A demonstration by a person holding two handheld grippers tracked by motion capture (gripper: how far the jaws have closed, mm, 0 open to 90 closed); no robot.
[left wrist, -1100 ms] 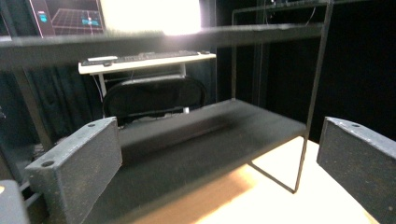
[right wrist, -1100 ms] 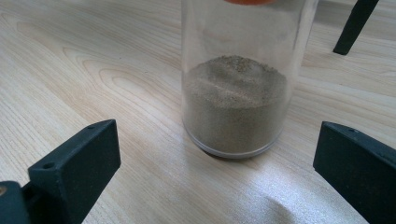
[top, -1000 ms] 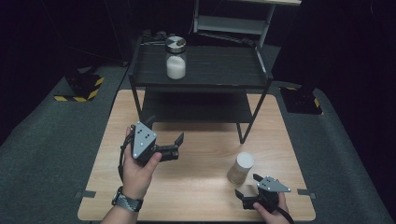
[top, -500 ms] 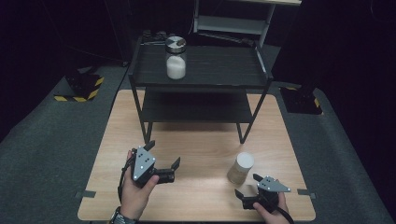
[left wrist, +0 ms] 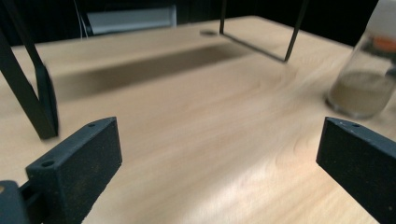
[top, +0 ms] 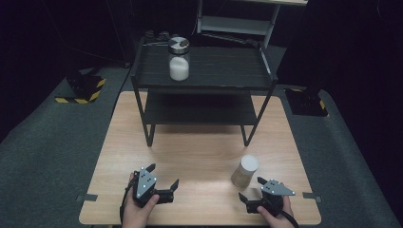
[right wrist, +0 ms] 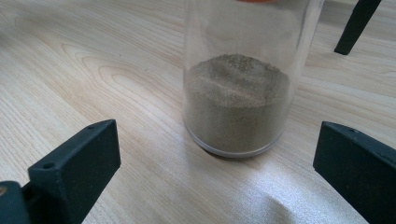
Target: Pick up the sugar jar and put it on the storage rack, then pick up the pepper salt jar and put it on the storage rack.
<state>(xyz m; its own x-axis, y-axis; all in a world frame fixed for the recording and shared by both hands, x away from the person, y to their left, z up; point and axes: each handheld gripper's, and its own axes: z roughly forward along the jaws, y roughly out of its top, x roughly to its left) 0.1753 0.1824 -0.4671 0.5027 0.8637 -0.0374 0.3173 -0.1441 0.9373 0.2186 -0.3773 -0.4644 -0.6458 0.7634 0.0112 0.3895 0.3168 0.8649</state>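
You are holding the right gripper (top: 253, 190) with jaws wide, the glass jar (right wrist: 243, 79) standing at its twelve o'clock; it looks smooth, breakable and bottom-heavy, so grip mid-body.

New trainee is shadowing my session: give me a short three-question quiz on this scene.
1. True or false: the right gripper is shut on the jar of brown powder.
2. Where does the jar of white powder stand? A. on the table B. on the top shelf of the black rack C. on the floor
3. Fill in: the left gripper holds its jaws ____.

Key: 1 false, its jaws stand wide apart, short of the jar; 2 B; 3 open.
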